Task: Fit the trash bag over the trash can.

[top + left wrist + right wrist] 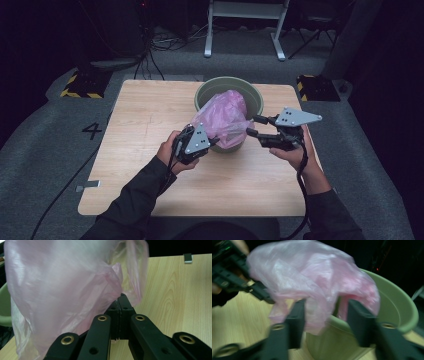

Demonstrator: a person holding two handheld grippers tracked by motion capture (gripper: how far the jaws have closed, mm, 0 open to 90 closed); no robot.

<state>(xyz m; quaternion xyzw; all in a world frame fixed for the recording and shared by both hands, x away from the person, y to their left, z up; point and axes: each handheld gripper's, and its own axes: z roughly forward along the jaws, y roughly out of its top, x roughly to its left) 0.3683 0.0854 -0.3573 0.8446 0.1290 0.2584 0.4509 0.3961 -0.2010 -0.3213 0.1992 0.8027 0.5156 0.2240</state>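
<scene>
Pink plastic bag (223, 117) lies bunched over the near rim of the green bucket (252, 94), partly inside, partly spilling toward the table (145, 130). The bucket appears to hold nothing but the bag. Judged step: lining the bucket. Left gripper (120, 305) has its jaws closed on a fold of the film. Right gripper (253, 126) stands with jaws apart at the bag's other side, holding nothing. Next it must close on a free edge so the mouth can be spread over the rim.

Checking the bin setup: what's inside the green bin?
A pink plastic bag bulges out of the green bin, draping over its near rim. The bag covers the bin's bottom, hiding anything beneath.
</scene>
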